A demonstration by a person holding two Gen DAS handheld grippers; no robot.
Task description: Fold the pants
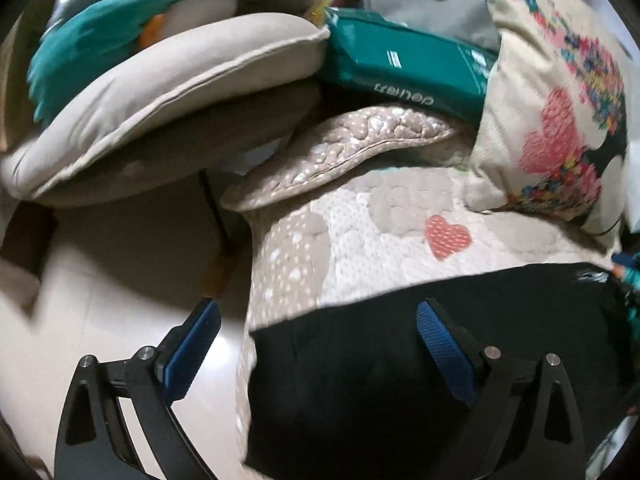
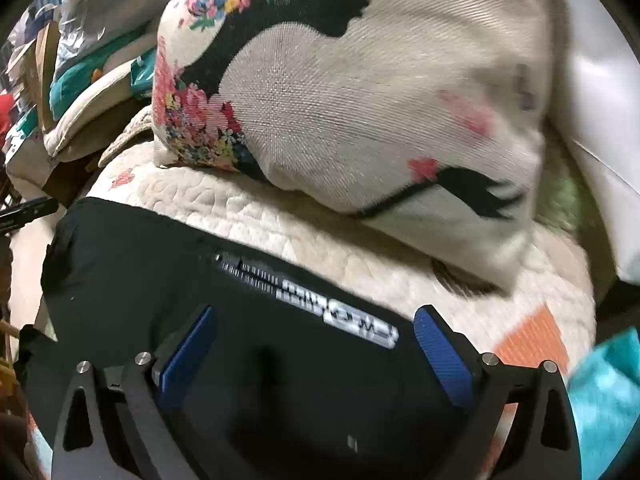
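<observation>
Between the spread blue pads of the left gripper (image 1: pixel 318 344) lies the left end of the black pants (image 1: pixel 400 380); jaws wide apart, nothing pinched, one finger over the pale floor (image 1: pixel 80 320), the other over the cloth. Right gripper (image 2: pixel 314 354) likewise released, both fingers hovering above the dark fabric with nothing between them that is gripped; whether the pads touch the cloth cannot be told.

Pants (image 2: pixel 200 320) lie on the quilted bed cover (image 2: pixel 320 232), near its front edge, reaching its left edge where the cover drops toward the floor. They form one compact dark band with a straight far edge and a squared left corner. A white printed logo (image 2: pixel 340 316) faces up close to the far edge in the right view.

Progress, as a judgement: the garment looks already doubled at least once, since no separate legs or waistband show. Both grippers being free suggests a pause between folds or the finish. How many folds remain cannot be fixed; the near part is hidden under the grippers.

Long axis runs left to right across the bed, roughly parallel to the front edge. Which end is waist, cannot tell.

Beyond: printed cushion (image 2: pixel 380 100) at the back, touching the cover, just behind the pants.
</observation>
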